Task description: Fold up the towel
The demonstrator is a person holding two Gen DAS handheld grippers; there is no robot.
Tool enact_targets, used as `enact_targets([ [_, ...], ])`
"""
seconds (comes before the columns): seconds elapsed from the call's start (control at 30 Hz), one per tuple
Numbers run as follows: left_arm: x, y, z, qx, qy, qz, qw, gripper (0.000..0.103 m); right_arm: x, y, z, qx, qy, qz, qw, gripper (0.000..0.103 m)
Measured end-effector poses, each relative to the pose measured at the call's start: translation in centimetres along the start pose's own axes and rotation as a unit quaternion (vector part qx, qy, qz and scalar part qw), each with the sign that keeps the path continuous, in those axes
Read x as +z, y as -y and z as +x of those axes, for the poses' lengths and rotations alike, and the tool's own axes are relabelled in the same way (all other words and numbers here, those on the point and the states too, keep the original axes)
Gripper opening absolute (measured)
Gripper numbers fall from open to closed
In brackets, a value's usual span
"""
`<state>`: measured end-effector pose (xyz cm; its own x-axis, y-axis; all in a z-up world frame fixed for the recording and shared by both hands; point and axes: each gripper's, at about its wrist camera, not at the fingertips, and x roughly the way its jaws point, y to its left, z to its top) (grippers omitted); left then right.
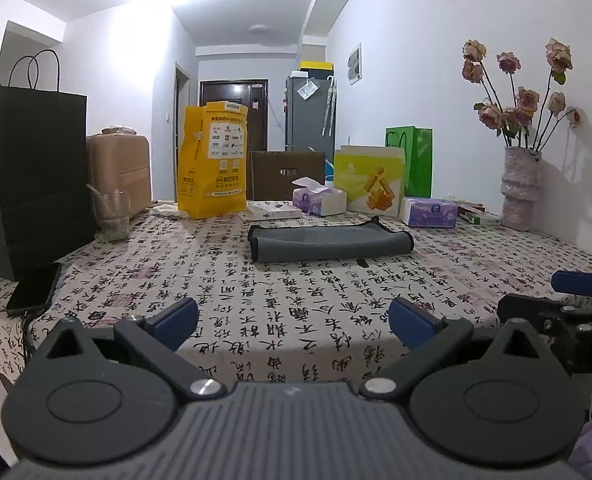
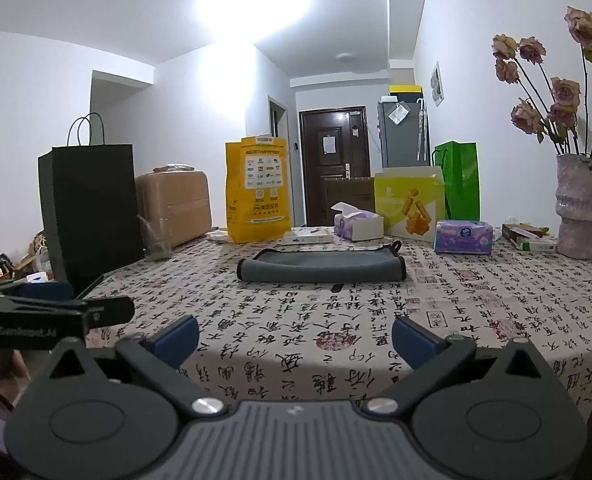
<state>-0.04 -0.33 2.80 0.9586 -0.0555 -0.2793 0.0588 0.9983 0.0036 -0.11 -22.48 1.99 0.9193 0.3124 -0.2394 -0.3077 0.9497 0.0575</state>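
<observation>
Left wrist view: we record the grey folded cloth towel [image 1: 330,243] lying flat mid-bench [image 1: 279,312], well apart from both claws. Left claw [image 1: 293,322] released, empty. Right claw [image 2: 296,338] likewise spread, holding nothing.

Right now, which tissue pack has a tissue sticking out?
The left tissue pack, beside the yellow bag; the right tissue pack near the vase looks closed.

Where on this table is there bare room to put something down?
The widest bare stretch of tablecloth lies between the folded gray towel and the two open grippers, left gripper and right gripper. Another patch sits right of the towel, before the vase. The back edge is crowded: yellow bag, tissue packs, boxes. The left holds a glass and a phone.
</observation>
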Motion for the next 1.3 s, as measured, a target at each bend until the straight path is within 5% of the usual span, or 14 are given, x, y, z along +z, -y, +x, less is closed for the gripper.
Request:
enact_targets([
  [1.3,-0.17,0.11,0.03,0.000,-0.002,0.000,1.0000,0.103,-0.35,-0.04,0.31,0.001,-0.006,0.006,1.000,0.103],
])
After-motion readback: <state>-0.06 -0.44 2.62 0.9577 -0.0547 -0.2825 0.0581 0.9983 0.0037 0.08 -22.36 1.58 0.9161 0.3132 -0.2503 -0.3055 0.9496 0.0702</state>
